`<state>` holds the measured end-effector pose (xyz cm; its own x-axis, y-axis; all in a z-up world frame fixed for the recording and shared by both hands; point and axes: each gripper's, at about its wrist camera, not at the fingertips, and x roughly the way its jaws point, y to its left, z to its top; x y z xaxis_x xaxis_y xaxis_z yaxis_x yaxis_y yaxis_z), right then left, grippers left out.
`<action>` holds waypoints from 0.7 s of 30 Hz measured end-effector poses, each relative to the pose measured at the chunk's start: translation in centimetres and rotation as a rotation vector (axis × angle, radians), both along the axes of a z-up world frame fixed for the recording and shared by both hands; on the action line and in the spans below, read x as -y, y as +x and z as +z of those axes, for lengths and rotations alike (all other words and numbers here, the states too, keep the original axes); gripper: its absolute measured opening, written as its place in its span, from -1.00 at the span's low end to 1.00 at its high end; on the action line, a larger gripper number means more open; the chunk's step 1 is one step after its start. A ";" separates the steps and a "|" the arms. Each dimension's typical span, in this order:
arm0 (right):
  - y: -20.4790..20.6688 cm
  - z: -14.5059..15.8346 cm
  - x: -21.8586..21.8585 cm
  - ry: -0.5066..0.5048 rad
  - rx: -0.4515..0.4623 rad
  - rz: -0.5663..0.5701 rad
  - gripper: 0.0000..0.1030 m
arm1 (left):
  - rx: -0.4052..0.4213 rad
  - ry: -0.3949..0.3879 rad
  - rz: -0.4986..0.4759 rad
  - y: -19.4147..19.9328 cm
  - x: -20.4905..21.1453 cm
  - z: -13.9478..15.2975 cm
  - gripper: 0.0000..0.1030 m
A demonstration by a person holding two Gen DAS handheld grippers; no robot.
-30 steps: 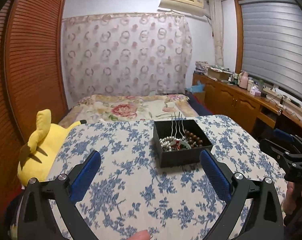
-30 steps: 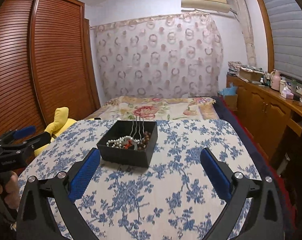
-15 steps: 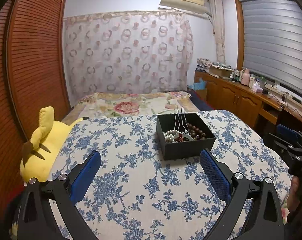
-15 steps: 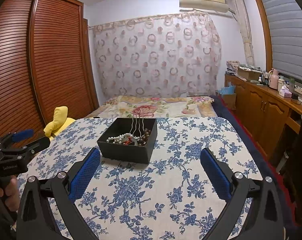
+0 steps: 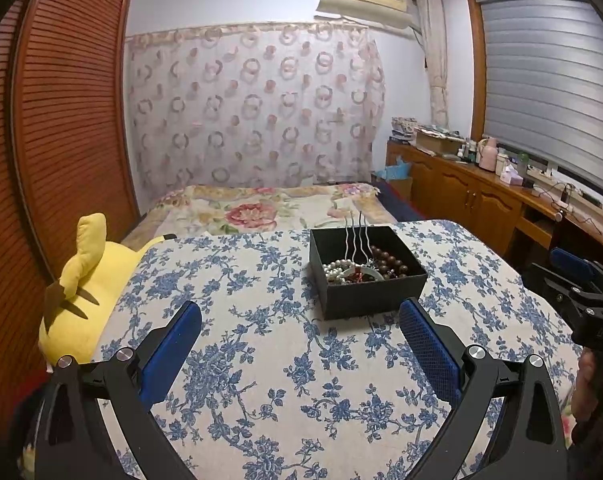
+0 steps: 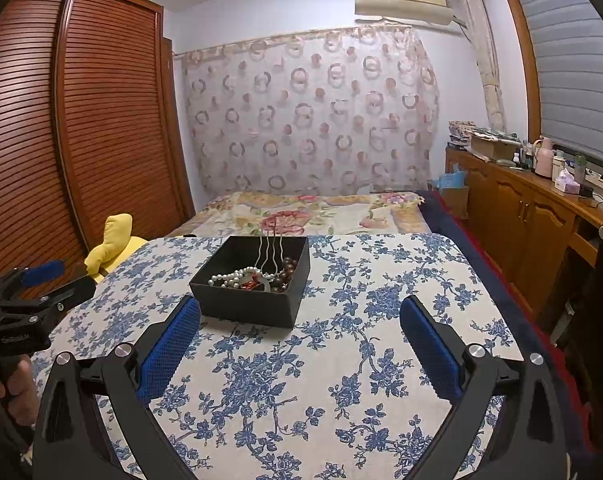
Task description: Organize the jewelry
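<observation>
A table covered with a blue-flowered cloth (image 5: pixel 261 360) carries everything here, and it stands at the foot of a bed; a yellow plush toy (image 5: pixel 81 288) lies off its left edge. The cloth itself is bare of jewelry in both views. All the pieces that show sit in one place: an open black box (image 5: pixel 367 294) standing on the far half of the tabletop, about midway between the left and right edges, square to neither gripper.

Inside the box the jewelry is heaped together, not sorted. Brown wooden beads (image 5: pixel 389 262) lie along the right inner wall, a white pearl strand (image 6: pixel 231 276) spreads toward the left, and something small and red sits between them, too small to name. A wavy metal hairpin (image 5: pixel 355 240) leans against the far wall with its prongs sticking up above the rim, probably because it is longer than the box is deep. Such a pile fits either jewelry gathered into the box or a tangle waiting to be laid out; the pictures do not settle which.

The left gripper (image 5: pixel 299 324) hovers over the near half of the cloth, its blue pads spread wide, holding and touching nothing. The right gripper (image 6: pixel 299 318) hangs likewise, fingers wide apart and empty, with the box just beyond its left pad.
</observation>
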<state>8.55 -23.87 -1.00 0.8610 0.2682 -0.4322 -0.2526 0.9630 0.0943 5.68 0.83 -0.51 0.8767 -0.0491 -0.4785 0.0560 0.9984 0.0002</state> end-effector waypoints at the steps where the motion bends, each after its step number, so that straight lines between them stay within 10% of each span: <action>1: 0.0 0.0 0.0 0.000 0.000 0.001 0.95 | 0.000 -0.002 0.000 0.0 -0.1 0.1 0.85; 21: 0.0 0.0 0.2 0.003 0.000 0.000 0.95 | 0.011 0.006 0.004 -0.2 0.4 0.3 0.85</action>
<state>8.56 -24.07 -1.01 0.8610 0.2694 -0.4315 -0.2526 0.9627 0.0970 5.44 0.46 -0.24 0.8819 -0.0428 -0.4695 0.0521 0.9986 0.0068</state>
